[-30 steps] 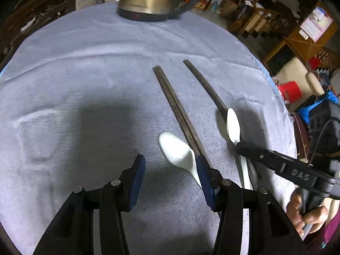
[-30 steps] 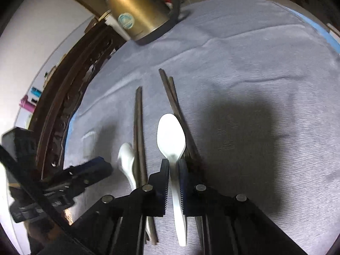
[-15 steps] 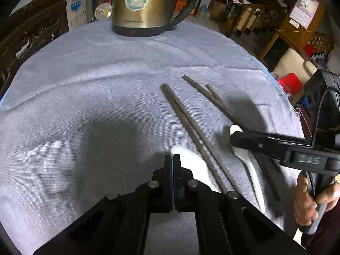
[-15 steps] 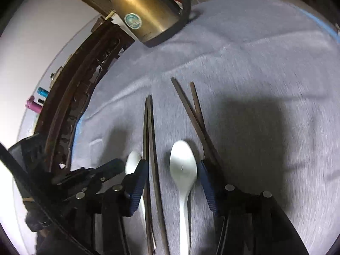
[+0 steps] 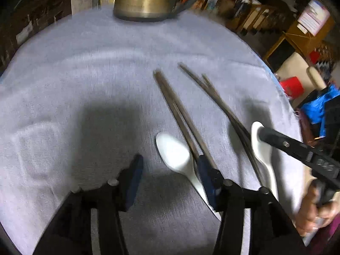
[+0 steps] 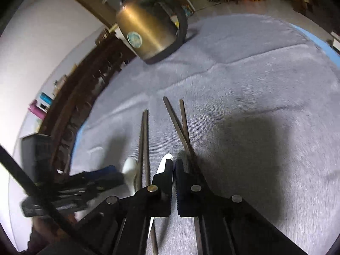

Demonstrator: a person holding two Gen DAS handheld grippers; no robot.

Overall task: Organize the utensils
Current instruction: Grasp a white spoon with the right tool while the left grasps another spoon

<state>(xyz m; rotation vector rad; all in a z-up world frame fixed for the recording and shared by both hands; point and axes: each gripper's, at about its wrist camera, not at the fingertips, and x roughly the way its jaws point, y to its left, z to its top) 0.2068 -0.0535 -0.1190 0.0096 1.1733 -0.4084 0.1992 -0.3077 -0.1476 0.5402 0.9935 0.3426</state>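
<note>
Grey cloth (image 5: 89,80) covers the table. At 5 o'clock in the left wrist view, the left gripper (image 5: 169,175) gapes wide, one white spoon (image 5: 177,157) between its fingers. The right gripper (image 6: 173,182) looks nearly closed over the other spoon (image 6: 163,164); actual grip unclear. Both chopstick pairs (image 5: 180,114) (image 5: 218,99) point toward 11 o'clock.

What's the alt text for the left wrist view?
The open left claw hovers over a grey cloth, a white spoon between its fingers. Two pairs of dark chopsticks lie ahead, a brass kettle stands beyond, and the right claw covers a second spoon.
</note>
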